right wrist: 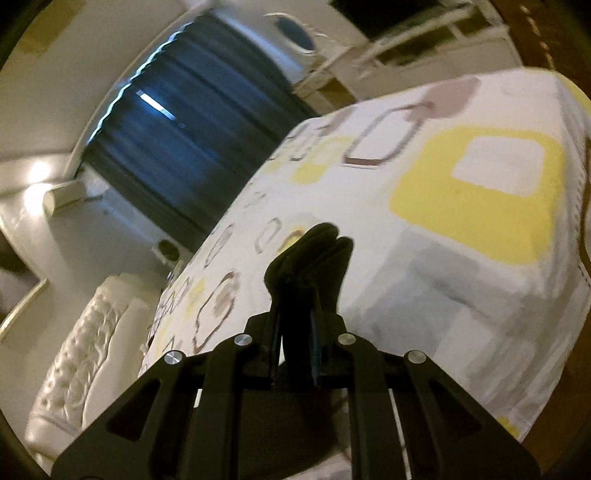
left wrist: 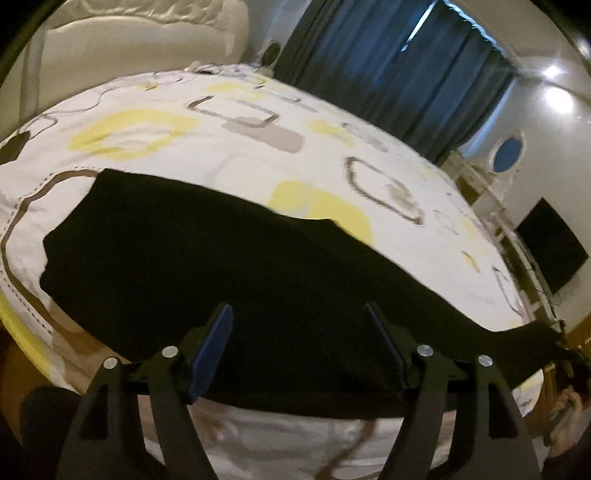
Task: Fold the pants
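The left claw (left wrist: 297, 347) stands released, its blue pads wide apart above the black pants (left wrist: 207, 258), which lie spread across the patterned bed (left wrist: 229, 147). The right claw (right wrist: 295, 343) is clenched on a bunched black fold of the pants, lifted over the bed, with dark curtains (left wrist: 388, 74) beyond.

Dark blue curtains (left wrist: 388, 74) are hanging behind a bed (left wrist: 229, 155) wearing a yellow-patterned sheet; a white tufted headboard (left wrist: 147, 33) is standing beside them.
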Demonstrator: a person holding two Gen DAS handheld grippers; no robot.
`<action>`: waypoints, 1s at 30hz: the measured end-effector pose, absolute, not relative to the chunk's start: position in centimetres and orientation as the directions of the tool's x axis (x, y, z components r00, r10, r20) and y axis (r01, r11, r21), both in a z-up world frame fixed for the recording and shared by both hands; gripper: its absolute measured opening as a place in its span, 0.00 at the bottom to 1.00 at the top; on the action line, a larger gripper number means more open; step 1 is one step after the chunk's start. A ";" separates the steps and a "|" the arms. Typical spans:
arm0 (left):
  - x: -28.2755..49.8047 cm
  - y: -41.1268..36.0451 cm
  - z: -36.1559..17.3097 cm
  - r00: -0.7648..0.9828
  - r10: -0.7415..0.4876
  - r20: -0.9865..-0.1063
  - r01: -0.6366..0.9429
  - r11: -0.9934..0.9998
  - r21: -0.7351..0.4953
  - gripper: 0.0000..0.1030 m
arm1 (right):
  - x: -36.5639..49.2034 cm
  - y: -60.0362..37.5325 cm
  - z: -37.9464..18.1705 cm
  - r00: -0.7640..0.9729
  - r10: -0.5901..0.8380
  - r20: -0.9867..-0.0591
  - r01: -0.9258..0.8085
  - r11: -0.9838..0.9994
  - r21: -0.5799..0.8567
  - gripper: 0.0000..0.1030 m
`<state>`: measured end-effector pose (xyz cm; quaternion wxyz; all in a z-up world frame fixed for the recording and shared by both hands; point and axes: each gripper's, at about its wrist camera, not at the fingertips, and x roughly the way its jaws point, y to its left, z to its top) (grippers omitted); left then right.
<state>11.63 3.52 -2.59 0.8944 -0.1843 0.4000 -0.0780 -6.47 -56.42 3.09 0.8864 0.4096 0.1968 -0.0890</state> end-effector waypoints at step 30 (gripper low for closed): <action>12.7 9.2 -6.7 0.578 -0.336 -0.744 -0.019 0.905 -0.424 0.71 | 1.9 -33.0 5.0 0.789 0.259 -0.557 0.056 0.873 0.485 0.12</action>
